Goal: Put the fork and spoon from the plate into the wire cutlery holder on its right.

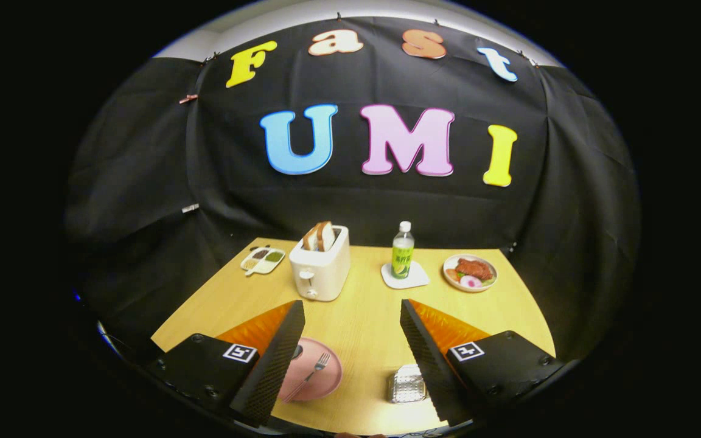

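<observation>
Gripper hangs wide open over the wooden counter, silver metal fork lying on the round pink plate with tines pointing about 1 o'clock, shiny wire cutlery holder at its 3 o'clock.

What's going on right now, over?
Gripper open, holding nothing. Fork on pink plate between the fingers; spoon partly hidden by one finger. Wire holder right of plate, path clear.

gripper fingers spread wide apart, raised, nothing held between them
</observation>
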Demonstrator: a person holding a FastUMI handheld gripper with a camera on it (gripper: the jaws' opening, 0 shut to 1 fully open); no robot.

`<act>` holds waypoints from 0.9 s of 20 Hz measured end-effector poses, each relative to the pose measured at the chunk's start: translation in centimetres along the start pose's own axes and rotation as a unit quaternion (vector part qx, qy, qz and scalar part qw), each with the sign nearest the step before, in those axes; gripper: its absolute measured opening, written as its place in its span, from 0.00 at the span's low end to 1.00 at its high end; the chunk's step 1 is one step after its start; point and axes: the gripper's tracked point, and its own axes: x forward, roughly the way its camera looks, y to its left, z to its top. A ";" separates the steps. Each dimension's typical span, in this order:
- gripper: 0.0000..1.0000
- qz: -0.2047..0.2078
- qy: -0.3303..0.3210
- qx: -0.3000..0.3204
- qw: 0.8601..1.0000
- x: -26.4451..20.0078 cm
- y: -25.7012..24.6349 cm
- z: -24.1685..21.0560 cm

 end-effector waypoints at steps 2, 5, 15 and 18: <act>0.99 0.020 0.051 0.005 0.999 1.6 2.1 -3.0; 0.99 0.043 0.141 0.032 0.988 2.7 4.9 -7.9; 1.00 0.005 0.330 0.019 0.944 6.2 6.9 -22.7; 0.98 0.002 0.356 0.024 0.934 6.5 7.3 -24.7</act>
